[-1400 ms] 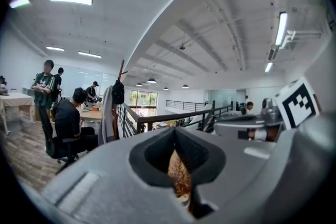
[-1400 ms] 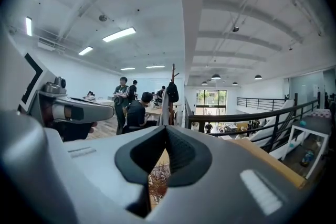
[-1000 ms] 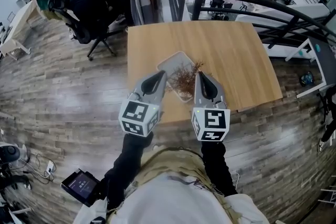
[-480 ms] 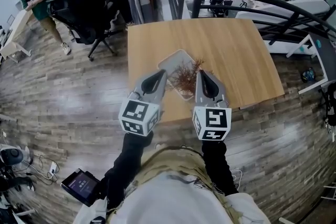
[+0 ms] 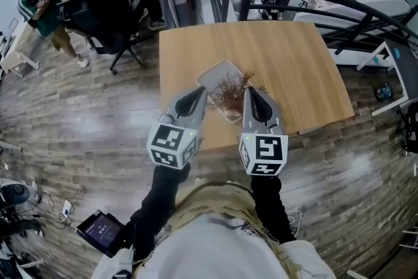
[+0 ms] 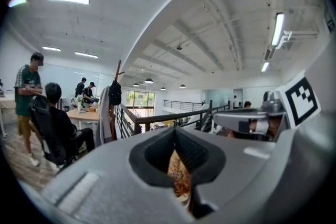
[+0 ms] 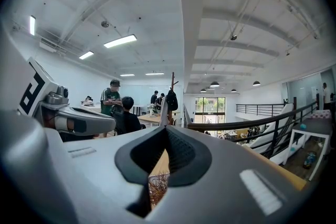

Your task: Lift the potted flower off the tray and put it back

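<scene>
The potted flower (image 5: 228, 96), a bush of dry brown twigs, stands in a shallow white tray (image 5: 210, 77) on the wooden table (image 5: 281, 62). My left gripper (image 5: 198, 97) hovers just left of the plant and my right gripper (image 5: 249, 94) just right of it, both near the table's front edge. Each is shut and holds nothing. In the left gripper view the jaws (image 6: 175, 131) meet at their tips, with the twigs (image 6: 180, 178) showing through the gap behind them. The right gripper view shows the same: shut jaws (image 7: 167, 128) and twigs (image 7: 157, 186) below. The pot itself is hidden.
A dark curved railing (image 5: 313, 10) runs behind the table. Two people (image 5: 98, 0) and an office chair (image 5: 108, 36) are at desks to the back left. A white desk (image 5: 392, 85) stands at the right, and a small screen device (image 5: 99, 230) lies on the floor at lower left.
Both grippers have stayed where they were, shut. The people at the back left have shifted: one has stood up and moved left.
</scene>
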